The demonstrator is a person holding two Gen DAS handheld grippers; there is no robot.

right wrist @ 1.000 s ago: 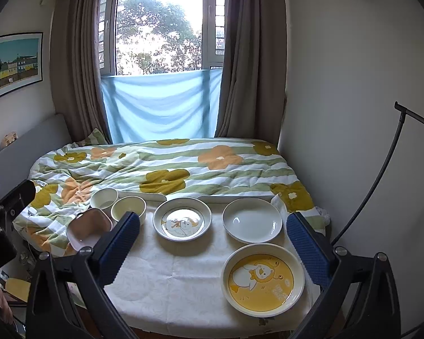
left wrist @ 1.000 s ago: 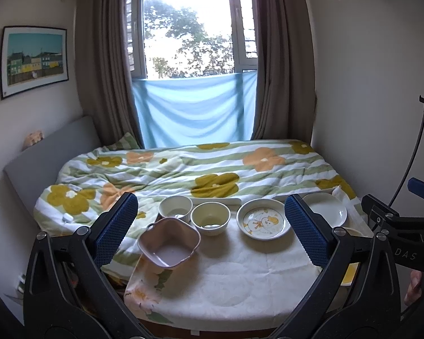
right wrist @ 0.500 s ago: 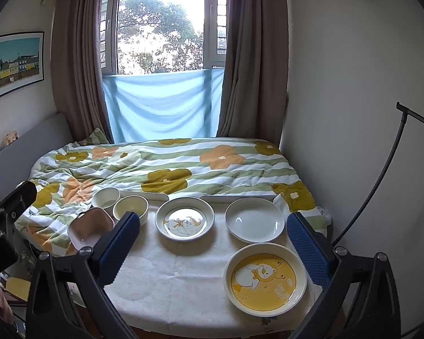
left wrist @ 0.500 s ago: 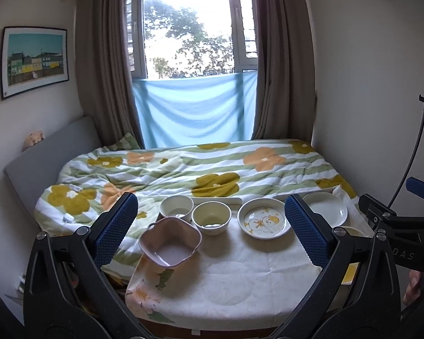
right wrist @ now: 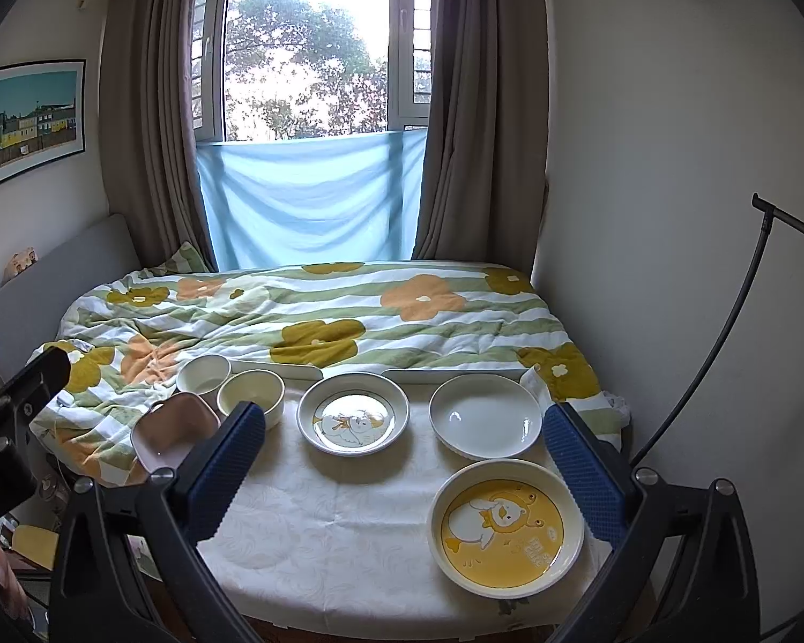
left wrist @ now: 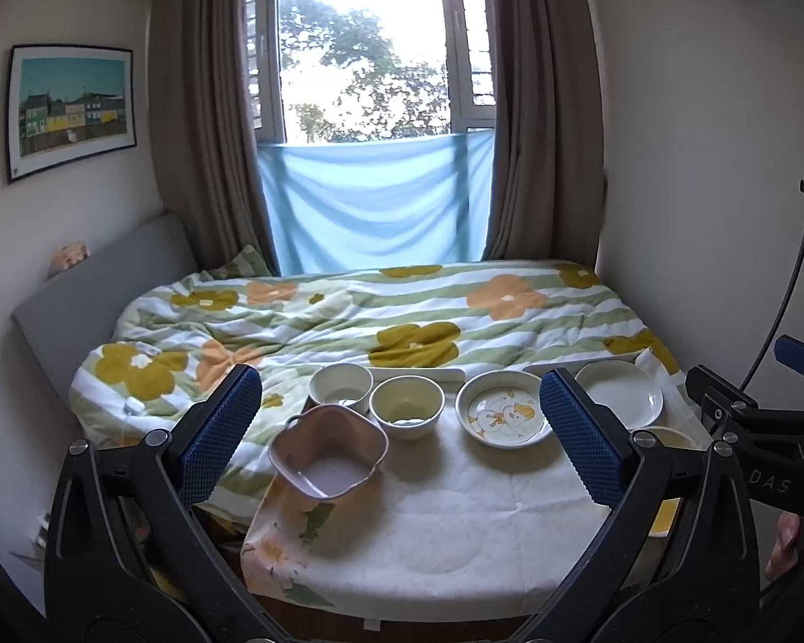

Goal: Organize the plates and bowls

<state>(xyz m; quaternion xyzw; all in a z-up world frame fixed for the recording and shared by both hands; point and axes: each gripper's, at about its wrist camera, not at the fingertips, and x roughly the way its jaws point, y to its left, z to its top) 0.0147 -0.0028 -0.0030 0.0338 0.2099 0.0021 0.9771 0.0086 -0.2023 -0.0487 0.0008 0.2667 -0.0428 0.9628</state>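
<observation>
Tablecloth (right wrist: 321,525) covers table beside quilted bed (right wrist: 316,321).

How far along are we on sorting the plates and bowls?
Nothing looks done: pink bowl, white bowl, cream bowl, duck plate, white plate and yellow plate all sit separately. Left gripper and right gripper are open, empty. All stacking remains.
</observation>
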